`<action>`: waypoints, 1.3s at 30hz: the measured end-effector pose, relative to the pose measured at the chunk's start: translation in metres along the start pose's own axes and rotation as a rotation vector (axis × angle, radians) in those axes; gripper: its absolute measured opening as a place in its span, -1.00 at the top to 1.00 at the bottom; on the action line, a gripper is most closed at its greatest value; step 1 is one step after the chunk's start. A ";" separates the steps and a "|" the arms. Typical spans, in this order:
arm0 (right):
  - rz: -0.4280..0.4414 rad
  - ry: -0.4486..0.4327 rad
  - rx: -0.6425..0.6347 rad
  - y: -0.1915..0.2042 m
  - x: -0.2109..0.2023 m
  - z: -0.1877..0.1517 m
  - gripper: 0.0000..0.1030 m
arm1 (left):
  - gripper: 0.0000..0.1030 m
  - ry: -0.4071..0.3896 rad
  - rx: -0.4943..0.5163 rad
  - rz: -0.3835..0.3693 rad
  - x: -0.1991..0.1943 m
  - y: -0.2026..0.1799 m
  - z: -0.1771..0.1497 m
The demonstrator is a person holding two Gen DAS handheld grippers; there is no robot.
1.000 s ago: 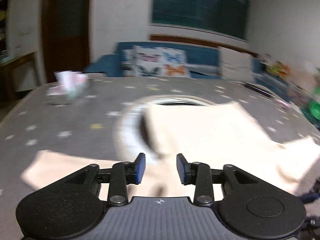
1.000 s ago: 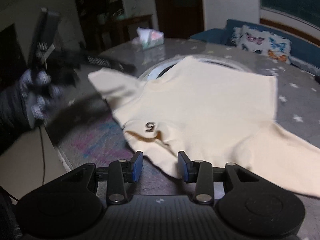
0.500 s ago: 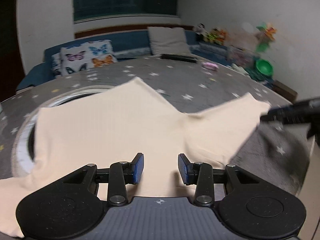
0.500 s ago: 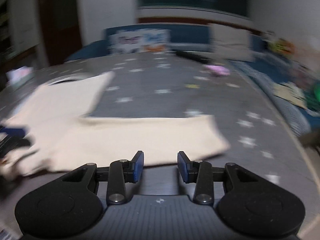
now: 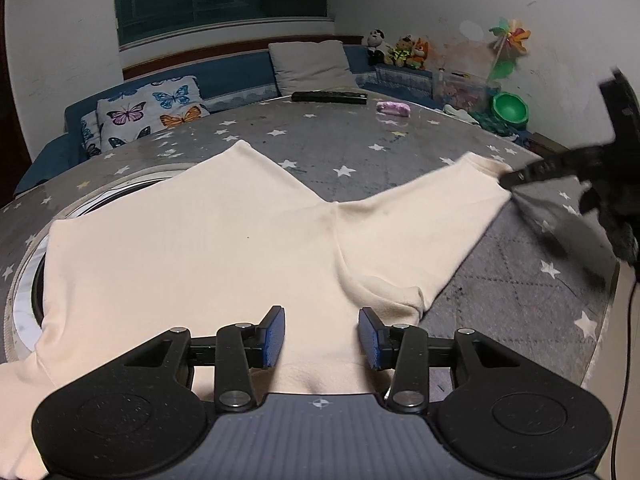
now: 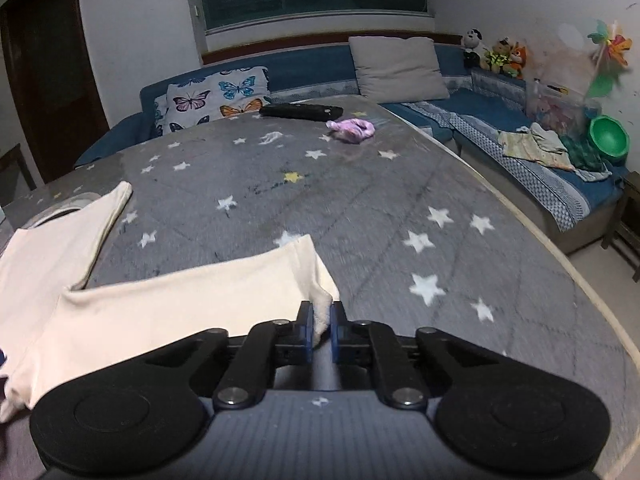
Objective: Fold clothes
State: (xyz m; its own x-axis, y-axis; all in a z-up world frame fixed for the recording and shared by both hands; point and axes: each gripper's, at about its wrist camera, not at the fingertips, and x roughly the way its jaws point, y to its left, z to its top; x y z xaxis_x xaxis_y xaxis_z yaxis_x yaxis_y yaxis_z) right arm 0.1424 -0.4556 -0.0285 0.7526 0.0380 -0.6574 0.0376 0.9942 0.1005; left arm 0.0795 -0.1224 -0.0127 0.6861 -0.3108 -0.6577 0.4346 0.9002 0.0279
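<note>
A cream long-sleeved top (image 5: 192,240) lies spread flat on the grey star-patterned table (image 5: 352,148). My left gripper (image 5: 322,338) is open just above the top's near edge, holding nothing. One sleeve (image 6: 180,300) stretches to the right. My right gripper (image 6: 320,330) is shut on the sleeve's cuff (image 6: 320,316); it also shows in the left wrist view (image 5: 520,176), pinching the cuff (image 5: 484,164) at the far right.
A black remote-like bar (image 6: 300,112) and a small purple cloth (image 6: 352,130) lie at the table's far side. A round white-rimmed opening (image 5: 120,188) lies partly under the top. A blue sofa (image 6: 520,152) with cushions runs beyond the table's right edge.
My right gripper has swung to the sleeve's end and shut on the cuff. My left gripper has swung from the left side to face the top's body and stays open.
</note>
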 end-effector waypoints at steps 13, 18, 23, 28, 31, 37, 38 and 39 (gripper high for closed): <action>-0.045 -0.003 0.001 -0.006 0.021 0.014 0.86 | 0.07 -0.007 0.064 -0.014 0.000 -0.005 -0.002; -0.020 -0.002 0.030 -0.009 0.023 0.017 0.86 | 0.06 -0.014 0.062 -0.004 -0.001 -0.001 0.003; 0.007 -0.039 0.042 -0.008 0.009 0.030 0.87 | 0.06 -0.042 0.030 0.008 -0.005 0.004 0.010; 0.045 -0.096 0.022 0.004 -0.016 0.055 0.88 | 0.06 -0.025 0.086 -0.011 0.005 -0.008 0.007; 0.085 -0.139 -0.010 0.022 -0.036 0.073 0.88 | 0.06 -0.034 0.103 -0.007 0.005 -0.011 0.004; 0.203 -0.229 -0.150 0.086 -0.084 0.104 0.88 | 0.06 -0.070 0.046 -0.018 -0.016 0.004 -0.002; 0.225 -0.238 -0.180 0.100 -0.090 0.107 0.88 | 0.06 -0.077 0.035 -0.014 -0.020 0.008 -0.005; 0.245 -0.244 -0.207 0.113 -0.094 0.108 0.88 | 0.05 -0.085 0.022 -0.008 -0.026 0.012 -0.007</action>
State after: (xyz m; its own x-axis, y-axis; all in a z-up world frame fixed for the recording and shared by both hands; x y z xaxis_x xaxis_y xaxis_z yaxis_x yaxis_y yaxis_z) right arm 0.1472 -0.3580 0.1251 0.8579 0.2764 -0.4331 -0.2771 0.9588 0.0631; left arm 0.0623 -0.1014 -0.0007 0.7294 -0.3436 -0.5916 0.4524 0.8909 0.0404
